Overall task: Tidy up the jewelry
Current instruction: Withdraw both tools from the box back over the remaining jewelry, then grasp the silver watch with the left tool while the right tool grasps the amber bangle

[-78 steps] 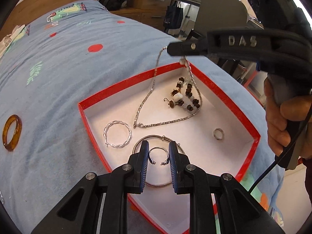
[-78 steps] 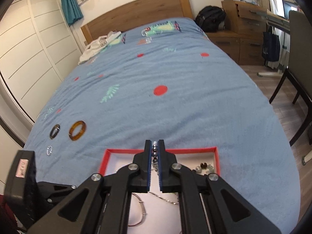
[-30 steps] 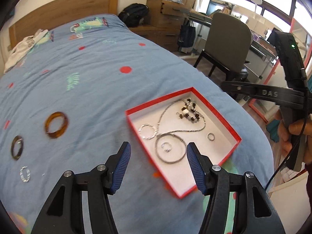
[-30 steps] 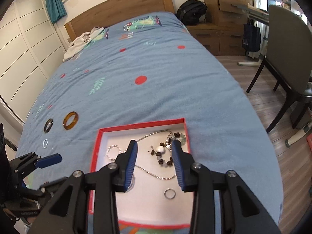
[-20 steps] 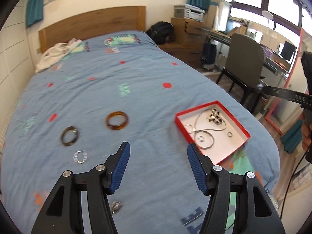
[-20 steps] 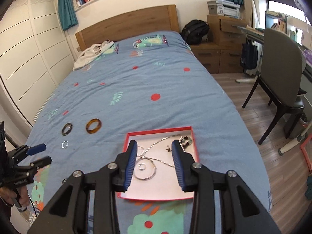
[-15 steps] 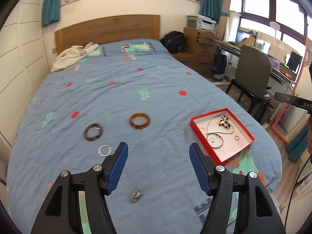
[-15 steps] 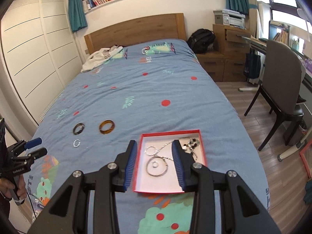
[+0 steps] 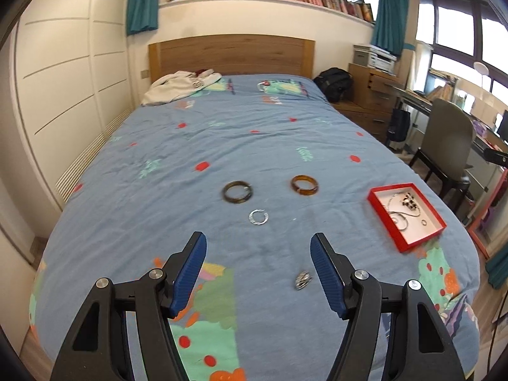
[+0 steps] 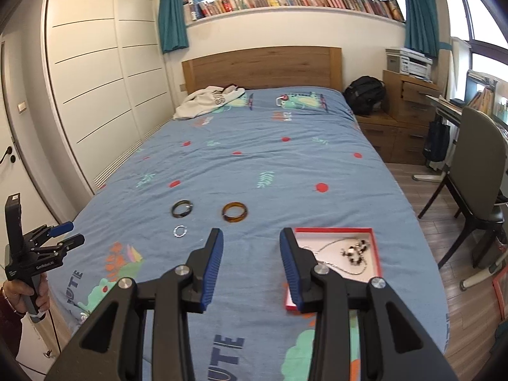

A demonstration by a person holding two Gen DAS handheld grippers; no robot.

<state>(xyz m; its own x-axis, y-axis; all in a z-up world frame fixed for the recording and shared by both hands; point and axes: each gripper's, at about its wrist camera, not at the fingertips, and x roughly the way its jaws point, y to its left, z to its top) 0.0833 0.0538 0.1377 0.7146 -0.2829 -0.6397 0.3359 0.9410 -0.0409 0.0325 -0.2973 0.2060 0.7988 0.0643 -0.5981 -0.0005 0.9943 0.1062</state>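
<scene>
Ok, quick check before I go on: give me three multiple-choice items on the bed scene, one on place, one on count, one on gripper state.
1. Where does the red tray lie relative to the bangles?
A) left B) right C) between them
2. How many jewelry pieces lie loose on the bedspread?
A) two B) four C) six
3. The left gripper is:
A) open and empty B) shut on a ring C) shut on a chain

Answers: 1 B, it sits right of the amber bangle. 2 B: amber bangle, dark bangle, silver hoop, silver ring. 3 A, its fingers stand wide apart.
</scene>
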